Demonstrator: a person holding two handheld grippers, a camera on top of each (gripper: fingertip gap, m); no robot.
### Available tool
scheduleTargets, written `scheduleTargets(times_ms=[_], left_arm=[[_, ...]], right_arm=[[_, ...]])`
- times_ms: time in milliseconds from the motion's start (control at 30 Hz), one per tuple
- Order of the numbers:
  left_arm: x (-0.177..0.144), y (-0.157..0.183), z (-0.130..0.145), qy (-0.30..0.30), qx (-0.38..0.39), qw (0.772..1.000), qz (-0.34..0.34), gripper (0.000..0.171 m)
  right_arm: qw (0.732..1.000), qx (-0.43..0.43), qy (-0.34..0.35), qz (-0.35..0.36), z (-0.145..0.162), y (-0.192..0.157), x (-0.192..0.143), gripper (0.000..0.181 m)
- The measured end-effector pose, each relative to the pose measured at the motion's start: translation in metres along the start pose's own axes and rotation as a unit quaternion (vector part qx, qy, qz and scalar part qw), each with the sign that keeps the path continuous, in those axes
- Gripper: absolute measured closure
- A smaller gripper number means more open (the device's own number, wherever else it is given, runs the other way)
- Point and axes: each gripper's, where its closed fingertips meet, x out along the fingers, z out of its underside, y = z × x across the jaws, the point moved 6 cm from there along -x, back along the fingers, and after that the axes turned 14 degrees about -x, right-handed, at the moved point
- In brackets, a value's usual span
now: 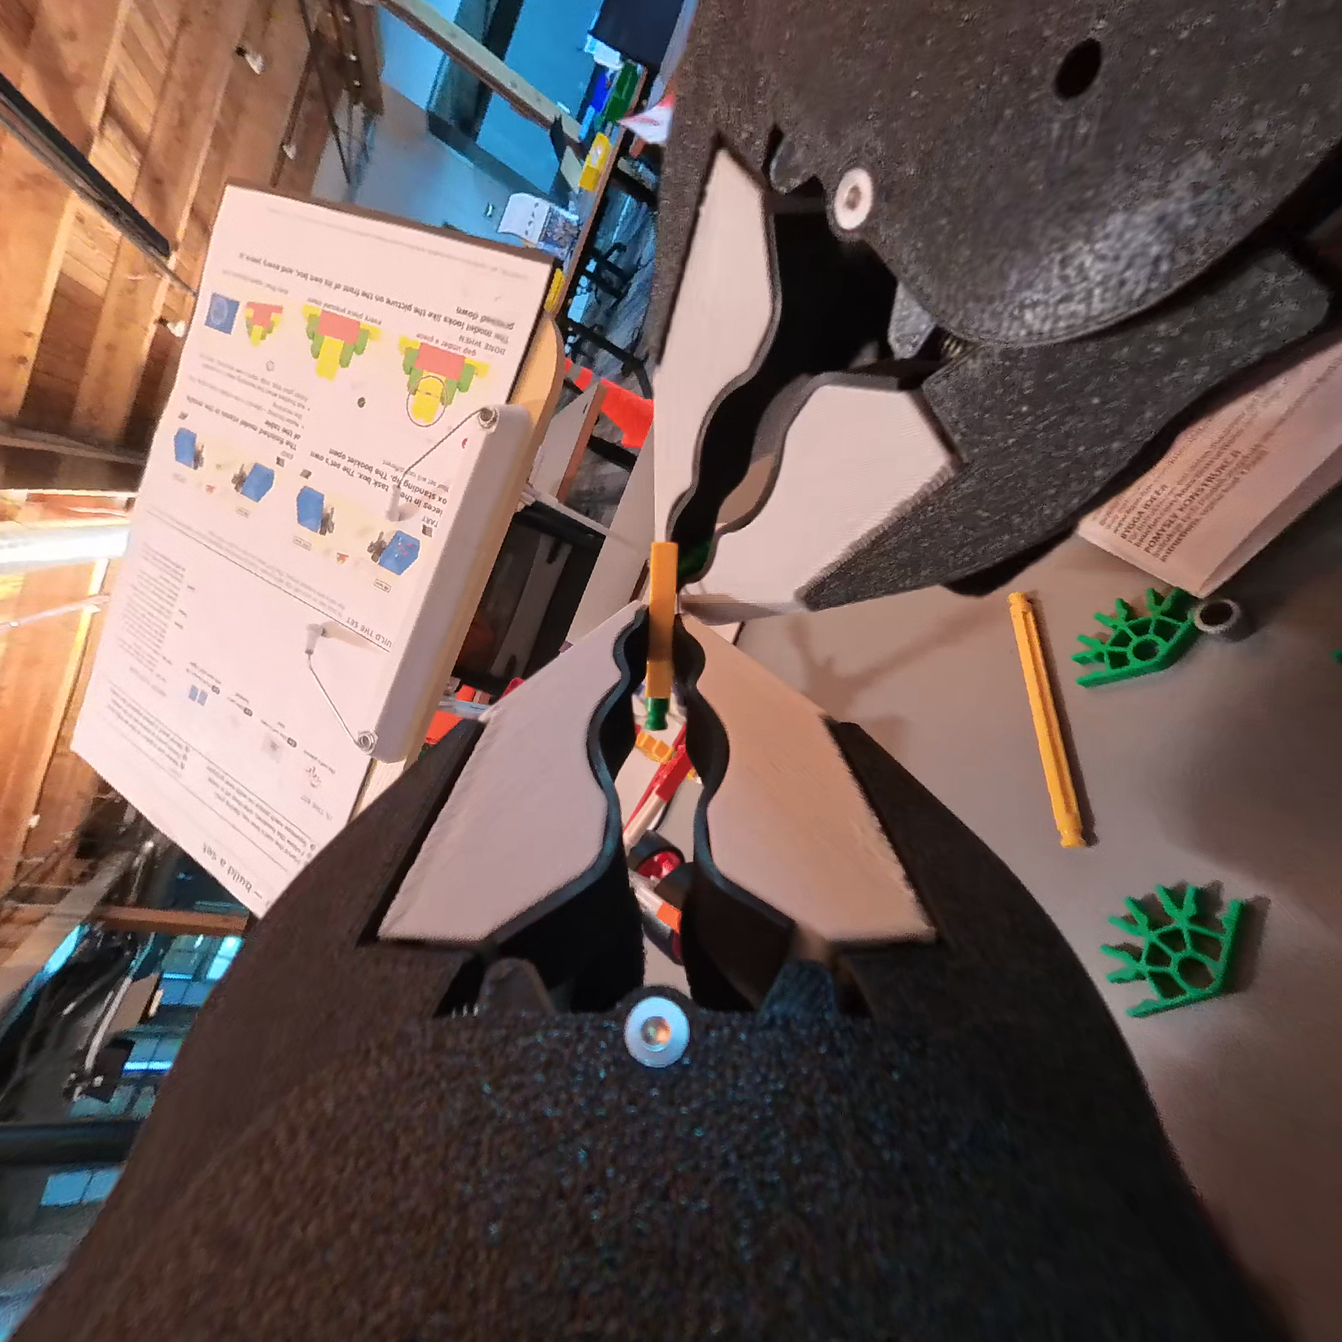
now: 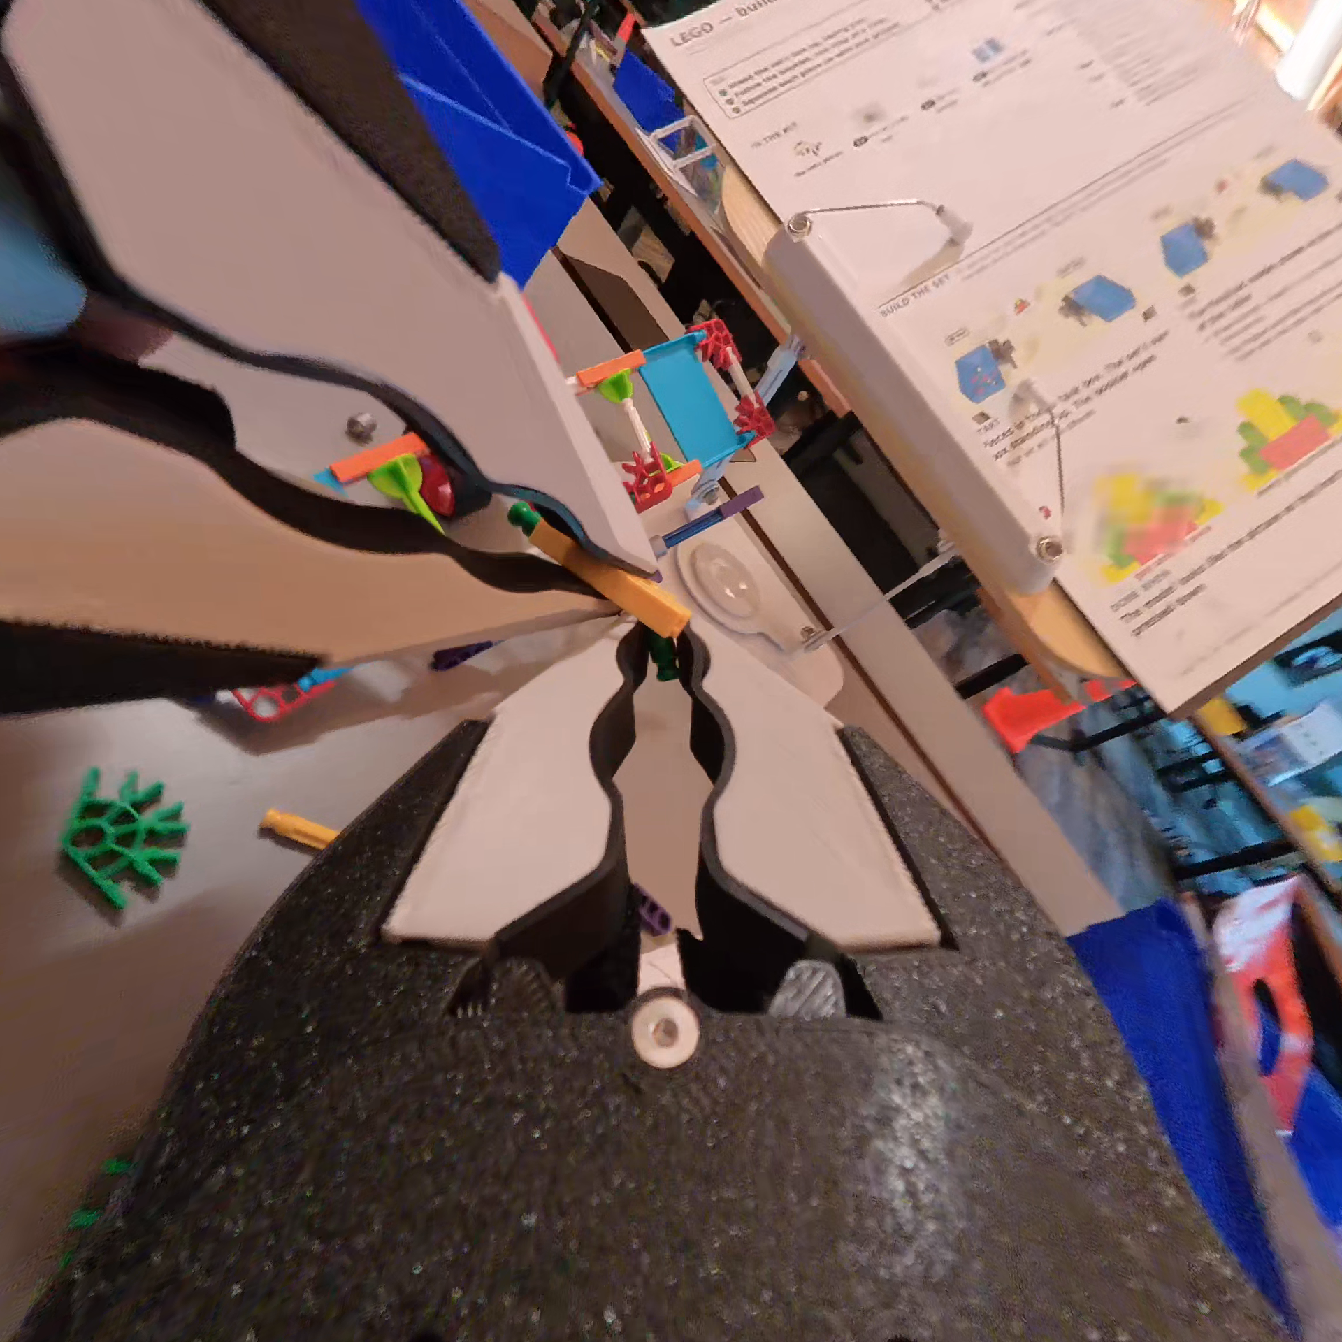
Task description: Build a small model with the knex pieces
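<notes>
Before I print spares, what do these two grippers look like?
The left gripper and right gripper match: speckled black, rough-textured bodies, pale grey flat fingers with wavy black rubber inner edges, and a silver screw at the centre. No cables or sleeves show.

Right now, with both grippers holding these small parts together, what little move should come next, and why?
Probably press the green rod gently a little deeper into the yellow piece. The left gripper is shut on the piece, the right gripper on the rod, tips almost touching. How far the rod is seated is hidden.
</notes>
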Motion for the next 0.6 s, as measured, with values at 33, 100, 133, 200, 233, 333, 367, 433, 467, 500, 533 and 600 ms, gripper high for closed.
scheduleTargets(times_ms=[33, 100, 133, 200, 233, 333, 367, 433, 467, 500, 533, 600], left_arm=[[0.0, -0.001, -0.001, -0.001, -0.009, 1.0, -0.006, 0.168], [0.002, -0.002, -0.004, -0.007, -0.022, 1.0, -0.02, 0.168], [0.003, -0.002, -0.005, -0.009, -0.03, 0.999, -0.026, 0.169], [0.006, -0.002, -0.005, -0.02, -0.043, 0.998, -0.03, 0.169], [0.007, -0.003, -0.005, -0.016, -0.058, 0.998, -0.03, 0.169], [0.01, -0.005, -0.008, -0.018, -0.072, 0.997, -0.033, 0.169], [0.01, -0.006, -0.009, -0.013, -0.073, 0.997, -0.034, 0.168], [0.009, -0.008, -0.008, -0.007, -0.087, 0.996, -0.023, 0.168], [0.008, -0.01, -0.006, -0.002, -0.096, 0.995, -0.014, 0.168], [0.007, -0.011, -0.004, 0.004, -0.097, 0.995, -0.01, 0.168], [0.004, -0.014, -0.002, 0.01, -0.108, 0.994, -0.005, 0.168], [-0.003, -0.02, -0.002, 0.039, -0.132, 0.99, 0.019, 0.168]], right_arm=[[0.999, 0.034, 0.004, -0.006, 0.0, 0.001, 0.001, 0.176], [0.993, 0.11, 0.017, -0.025, 0.0, 0.003, 0.002, 0.177], [0.986, 0.162, 0.025, -0.041, 0.001, 0.003, 0.003, 0.178], [0.967, 0.244, 0.037, -0.067, 0.004, 0.003, 0.006, 0.179], [0.959, 0.273, 0.041, -0.071, 0.005, 0.004, 0.007, 0.18], [0.95, 0.299, 0.042, -0.08, 0.007, 0.003, 0.01, 0.179], [0.958, 0.275, 0.04, -0.071, 0.007, 0.003, 0.01, 0.179], [0.971, 0.231, 0.038, -0.059, 0.005, 0.004, 0.009, 0.179], [0.977, 0.201, 0.034, -0.056, 0.005, 0.004, 0.009, 0.179], [0.983, 0.17, 0.033, -0.052, 0.007, 0.006, 0.008, 0.178], [0.986, 0.153, 0.033, -0.054, 0.009, 0.008, 0.007, 0.178], [0.987, 0.134, 0.029, -0.089, 0.017, 0.008, 0.006, 0.177]])
